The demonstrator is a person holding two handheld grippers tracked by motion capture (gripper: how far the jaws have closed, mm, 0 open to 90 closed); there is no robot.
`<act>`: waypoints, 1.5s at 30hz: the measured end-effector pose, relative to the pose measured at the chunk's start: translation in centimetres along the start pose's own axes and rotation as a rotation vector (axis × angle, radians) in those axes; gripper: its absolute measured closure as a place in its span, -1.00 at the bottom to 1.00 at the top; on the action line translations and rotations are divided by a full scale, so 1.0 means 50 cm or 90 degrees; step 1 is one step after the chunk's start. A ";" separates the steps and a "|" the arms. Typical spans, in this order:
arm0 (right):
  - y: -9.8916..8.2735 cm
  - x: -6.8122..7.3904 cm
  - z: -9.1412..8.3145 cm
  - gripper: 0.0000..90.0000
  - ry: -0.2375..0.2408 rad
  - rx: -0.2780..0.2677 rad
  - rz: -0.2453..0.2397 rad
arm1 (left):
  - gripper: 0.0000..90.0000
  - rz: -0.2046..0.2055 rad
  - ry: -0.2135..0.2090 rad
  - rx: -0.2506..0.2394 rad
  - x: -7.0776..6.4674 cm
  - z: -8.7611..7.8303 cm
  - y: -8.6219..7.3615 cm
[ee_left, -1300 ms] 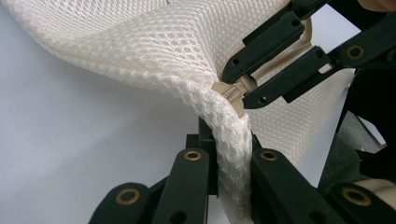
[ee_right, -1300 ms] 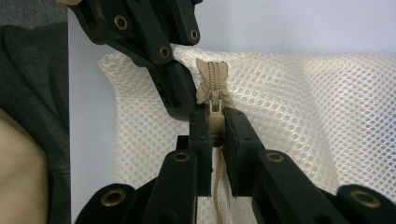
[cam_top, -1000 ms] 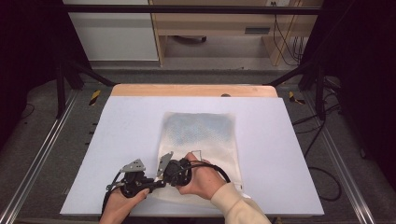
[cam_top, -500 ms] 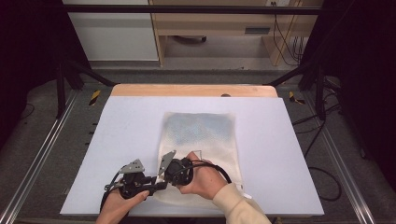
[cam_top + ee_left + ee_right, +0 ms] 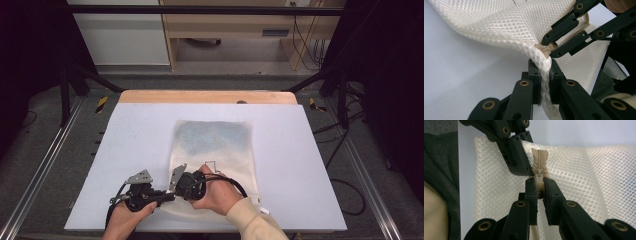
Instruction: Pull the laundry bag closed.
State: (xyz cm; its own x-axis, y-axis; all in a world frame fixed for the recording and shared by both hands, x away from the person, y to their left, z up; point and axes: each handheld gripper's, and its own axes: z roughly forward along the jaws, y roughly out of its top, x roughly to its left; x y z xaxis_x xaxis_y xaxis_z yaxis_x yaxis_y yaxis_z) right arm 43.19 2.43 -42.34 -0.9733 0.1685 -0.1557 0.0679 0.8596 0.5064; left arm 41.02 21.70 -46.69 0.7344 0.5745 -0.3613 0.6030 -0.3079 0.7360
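bag: mesh bag [image 5: 215, 150] flat on table [image 5: 125, 150], near edge by my hands | left gripper [image 5: 545, 75]: jaws just re-closing, pinching the mesh corner as anchor | right gripper [image 5: 539, 191]: clamped on zipper pull [image 5: 539, 185], so I can draw against the held corner

Bright, even overhead light on the white table [image 5: 140, 150]; dark room edges; soft shadows; high view slightly soft
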 end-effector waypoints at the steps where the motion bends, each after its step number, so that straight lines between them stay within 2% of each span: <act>1: -0.001 0.001 0.001 0.83 0.001 0.003 0.000 | 0.86 0.000 0.000 0.000 0.000 0.000 0.000; 10: -0.010 -0.001 0.005 0.83 0.005 0.007 0.002 | 0.86 0.002 0.000 0.000 -0.005 0.004 0.001; 17: -0.020 0.002 0.012 0.83 0.006 -0.008 0.021 | 0.87 -0.001 -0.001 -0.001 -0.006 0.003 0.001; 29: -0.032 0.004 0.016 0.83 0.013 -0.006 0.027 | 0.88 -0.004 -0.003 -0.001 -0.006 0.002 0.001; 33: -0.039 0.004 0.018 0.83 0.014 0.002 0.025 | 0.88 -0.002 -0.002 0.000 -0.008 0.003 0.001; 37: -0.050 0.002 0.020 0.83 0.006 0.016 0.025 | 0.88 -0.012 -0.003 -0.011 -0.001 -0.005 0.001; 39: -0.055 0.002 0.015 0.83 0.012 0.005 0.031 | 0.88 -0.012 -0.005 -0.010 -0.002 -0.002 0.000; 45: -0.056 0.002 0.012 0.83 0.014 0.003 0.033 | 0.88 -0.010 -0.003 -0.008 -0.002 -0.001 -0.002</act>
State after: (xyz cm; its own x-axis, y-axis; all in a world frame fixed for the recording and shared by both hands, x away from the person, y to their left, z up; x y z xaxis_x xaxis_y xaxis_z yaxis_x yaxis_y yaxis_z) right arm 43.05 0.34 -44.27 -0.9731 0.2020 -0.1104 0.1190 0.8521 0.5097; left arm 40.87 21.71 -46.67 0.7260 0.5757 -0.3761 0.6109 -0.2889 0.7371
